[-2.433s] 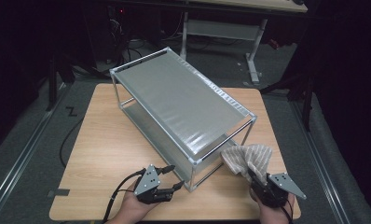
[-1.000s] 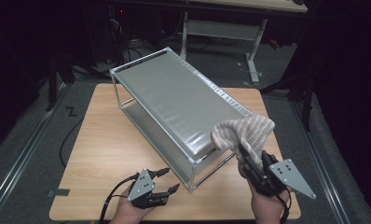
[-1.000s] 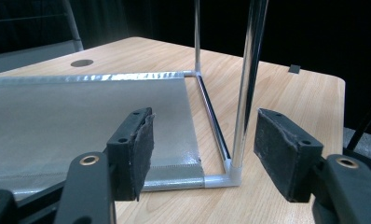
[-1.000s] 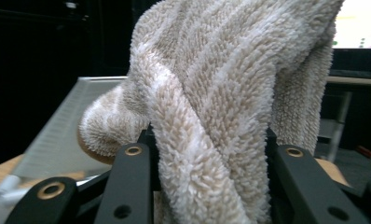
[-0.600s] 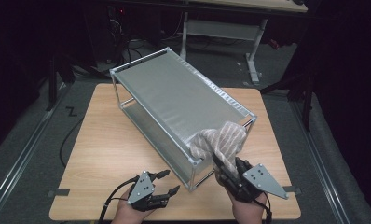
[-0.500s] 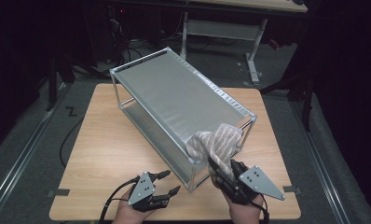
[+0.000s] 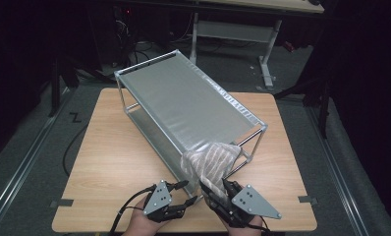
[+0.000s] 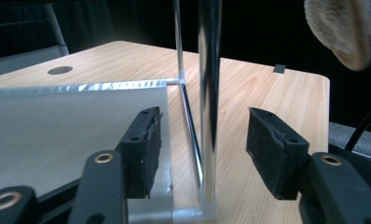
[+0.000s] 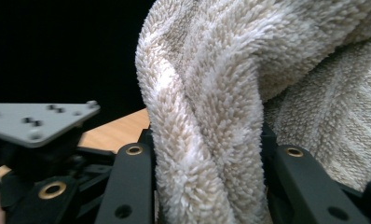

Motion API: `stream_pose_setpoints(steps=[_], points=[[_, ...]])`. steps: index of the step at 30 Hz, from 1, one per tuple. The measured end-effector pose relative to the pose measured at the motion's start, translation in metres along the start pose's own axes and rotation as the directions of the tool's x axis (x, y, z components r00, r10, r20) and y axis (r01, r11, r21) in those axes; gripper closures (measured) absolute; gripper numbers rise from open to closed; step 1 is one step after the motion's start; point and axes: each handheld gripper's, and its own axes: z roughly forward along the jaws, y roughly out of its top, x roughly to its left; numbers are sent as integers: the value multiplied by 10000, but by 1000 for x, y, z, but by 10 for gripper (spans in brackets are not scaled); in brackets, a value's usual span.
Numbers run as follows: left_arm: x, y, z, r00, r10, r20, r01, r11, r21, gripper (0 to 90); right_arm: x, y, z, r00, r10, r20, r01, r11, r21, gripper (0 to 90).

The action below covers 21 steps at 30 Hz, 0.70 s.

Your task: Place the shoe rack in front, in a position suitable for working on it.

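1. High view: wooden table, lower centre of frame. On it stands a metal-framed rack with a grey sheet top, lying diagonally from upper left to lower right. Judged stiff and bulky; best steadied by a corner post.
2. Striped terry towel, centre right, draped over the rack's near corner. Soft, light, limp; likely to sag and snag on the frame, so take it at a bunched fold.
3. Right gripper, bottom centre, jaws clamped on the towel's lower bunch. The right gripper view gives what the high view cannot: thick pile squeezed between both jaws, upper right of frame.
4. Left gripper, bottom left of centre, jaws parted and just been closing. The left gripper view shows the rack's upright corner post standing between the pads, untouched, with the towel at upper right.
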Motion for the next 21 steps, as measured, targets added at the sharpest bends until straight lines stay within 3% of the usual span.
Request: stream_pose_setpoints(steps=[5, 7, 11, 21], points=[[-1, 2, 7, 9999, 112, 7, -112, 9999, 91, 550, 8, -1, 0, 9997, -255, 49, 254, 9997, 71, 622], [-2, 3, 11, 10000, -56, 67, 54, 9997, 256, 645, 6, -2, -2, 9996, -254, 124, 252, 9996, 99, 622], [-5, 5, 14, 9997, 148, -217, -142, 9996, 255, 779, 5, -3, -4, 9994, -214, 254, 211, 9997, 133, 621], [-5, 3, 8, 9997, 206, -156, -202, 9995, 234, 791, -6, -4, -4, 9975, -151, 695, 140, 9998, 161, 617]])
